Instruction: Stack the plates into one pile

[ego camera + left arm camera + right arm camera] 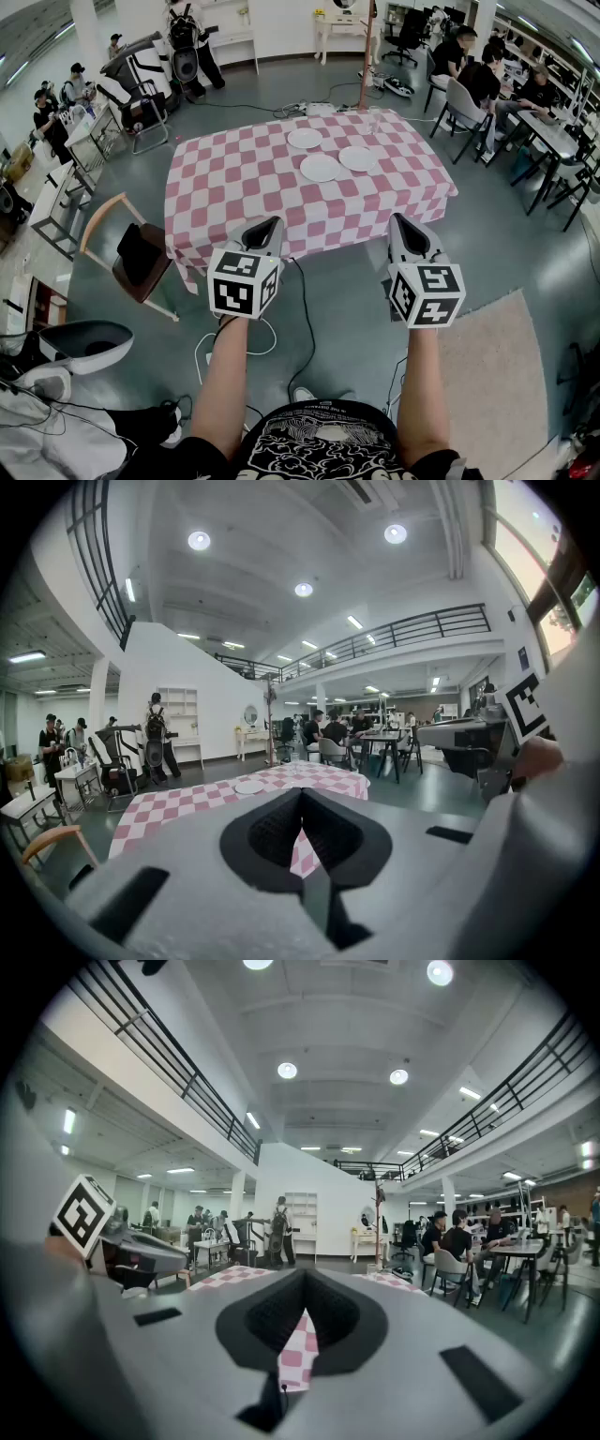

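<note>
Our arms: bare forearms reach fwd from a black printed shirt.
L gripper (271, 223): we hold it short of the table. Grey moulded shell, black ribbed pads pressed together, nothing btwn them. Square-marker cube at its back.
R gripper (402, 221): same build, pads also together and empty. Level w/ the left one, apart from it.
Floor (347, 309): smooth grey-green. Thin cables trail under us.
Rug (497, 375): beige, matte, at right.
Chair (131, 253): curved wooden frame, dark seat, near the table's near-left corner.
Table (234, 178): rectangular, draped in a pink-and-white check cloth w/ soft folds at the hem.
Plates (321, 168): three, round, white, shallow. We see them lying singly on the far-right part of the cloth, close together in a triangle, not yet piled.
Beyond: ppl seated at desks far right.
</note>
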